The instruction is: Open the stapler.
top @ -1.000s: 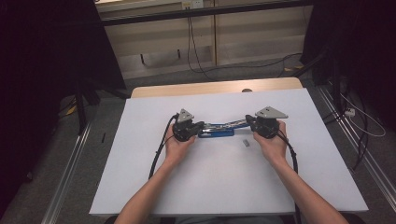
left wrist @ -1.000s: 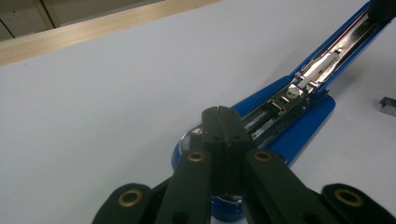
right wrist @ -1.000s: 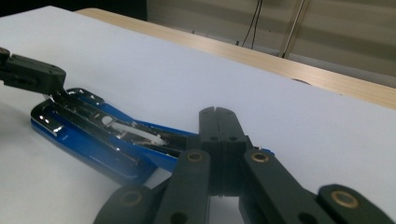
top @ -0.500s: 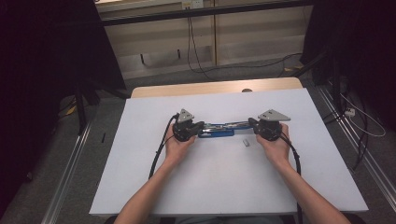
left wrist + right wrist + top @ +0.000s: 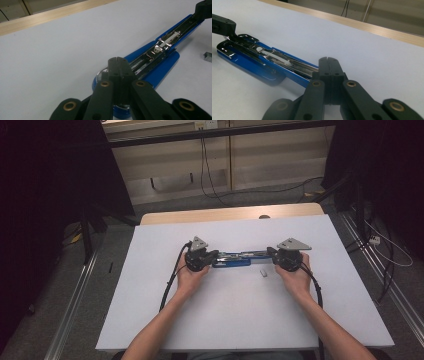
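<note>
1. Nearest: bare white tabletop (image 5: 225,320), crossed by two forearms coming in from the near edge.
2. Next out, just right of centre: staples (image 5: 263,273), a short strip lying loose, close to the right hand and apart from everything else.
3. Beyond that, at mid-tabletop: stapler (image 5: 232,262), blue, lying swung open with its metal channel (image 5: 167,41) facing up. Stretches left to right, long axis about parallel to the near edge. Puts the rounded blue end at the left and points the long channel arm to the right.
4. At the left end: left tool (image 5: 216,255), tips pressed together with nothing between them, set over the rounded blue end. Appears to pin it down rather than pinch it.
5. At the right end: right tool (image 5: 270,252), also pressed together and empty, tips meeting the far end of the channel arm. Seems to steady it flat.
6. Step in hand, by the look of it: holding the opened stapler spread and steady, ready for loading. Cannot tell whether staples already sit in the channel.
7. Next move likely calls for lifting the right tool off, spreading its tips, pinching the strip by its sides, then lining it up with the channel and laying it in, legs down, while keeping the left end pinned.
8. Farthest: wooden edge (image 5: 225,215) past the white sheet, then floor and cables.
</note>
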`<action>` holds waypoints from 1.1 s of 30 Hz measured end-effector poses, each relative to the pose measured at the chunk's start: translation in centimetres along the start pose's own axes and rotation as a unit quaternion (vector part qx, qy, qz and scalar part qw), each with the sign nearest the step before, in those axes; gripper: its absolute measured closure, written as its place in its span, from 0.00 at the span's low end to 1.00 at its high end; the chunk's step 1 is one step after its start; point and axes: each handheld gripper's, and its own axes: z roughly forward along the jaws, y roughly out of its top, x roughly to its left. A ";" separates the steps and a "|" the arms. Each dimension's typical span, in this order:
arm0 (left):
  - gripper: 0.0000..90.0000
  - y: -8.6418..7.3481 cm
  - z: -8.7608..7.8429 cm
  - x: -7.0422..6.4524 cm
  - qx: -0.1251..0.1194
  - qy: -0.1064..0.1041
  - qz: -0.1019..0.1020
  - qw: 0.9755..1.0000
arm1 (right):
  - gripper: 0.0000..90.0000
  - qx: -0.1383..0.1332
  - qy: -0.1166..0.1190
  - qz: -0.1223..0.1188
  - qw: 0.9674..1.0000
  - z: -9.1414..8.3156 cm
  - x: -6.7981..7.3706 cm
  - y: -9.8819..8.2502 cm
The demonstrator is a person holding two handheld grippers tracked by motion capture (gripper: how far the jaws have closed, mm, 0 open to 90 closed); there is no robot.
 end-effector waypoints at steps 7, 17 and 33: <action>1.00 0.2 -0.2 0.0 -0.006 -0.003 -0.001 1.000 | 1.00 -0.003 0.003 0.002 1.000 0.0 -0.2 -0.1; 1.00 0.4 -0.4 -0.2 -0.014 0.001 0.008 1.000 | 1.00 -0.012 0.006 0.006 1.000 -0.2 -0.4 0.0; 0.71 1.0 -1.8 -0.3 -0.038 -0.010 -0.007 0.999 | 0.87 -0.028 0.026 0.027 0.999 -0.8 -0.9 0.3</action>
